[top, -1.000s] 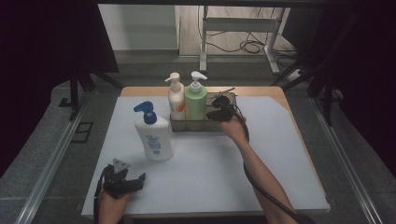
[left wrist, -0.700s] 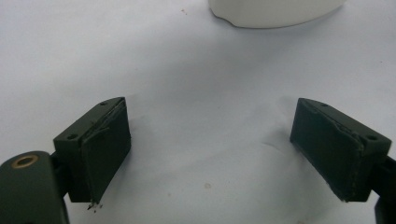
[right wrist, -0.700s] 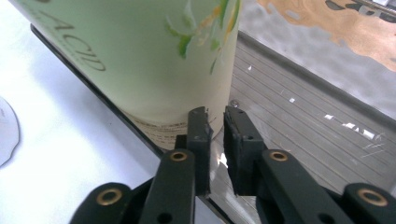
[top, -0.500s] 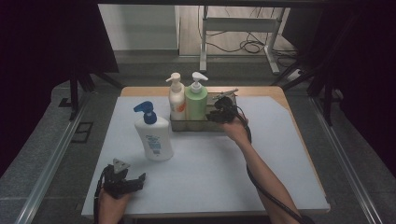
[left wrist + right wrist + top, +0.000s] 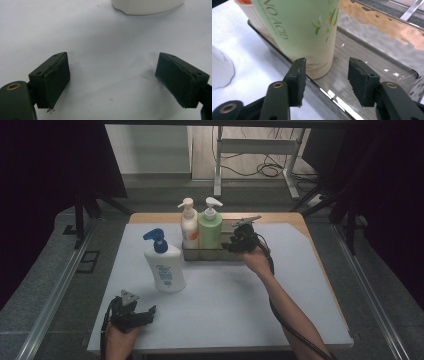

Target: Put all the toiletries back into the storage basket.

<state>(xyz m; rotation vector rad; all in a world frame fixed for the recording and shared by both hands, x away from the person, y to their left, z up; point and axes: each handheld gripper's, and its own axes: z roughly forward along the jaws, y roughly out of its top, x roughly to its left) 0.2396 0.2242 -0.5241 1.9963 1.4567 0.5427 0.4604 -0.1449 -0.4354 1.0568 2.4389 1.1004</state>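
Note:
A metal tray (image 5: 212,254) stands at the back of the white mat. In it are a cream pump bottle (image 5: 189,227) and a green pump bottle (image 5: 210,227). My right gripper (image 5: 227,245) is at the tray's right part, pointing at the green bottle (image 5: 304,30). Its jaws (image 5: 325,82) have just been opening and stand apart over the tray's front wall (image 5: 274,47), pressing on nothing. A white bottle with a blue pump (image 5: 164,265) stands on the mat left of centre. My left gripper (image 5: 149,313) rests near the mat's front left corner, open (image 5: 113,80) over bare mat.
The white bottle's base (image 5: 147,6) lies just ahead of the left jaws. The tray's right half (image 5: 372,60) is bare ribbed metal. Black frames and table legs stand beyond the table's back edge (image 5: 280,217).
The right hand with its gripper has shifted slightly to the right beside the tray. The bottles, the tray and the left gripper stay where they were.

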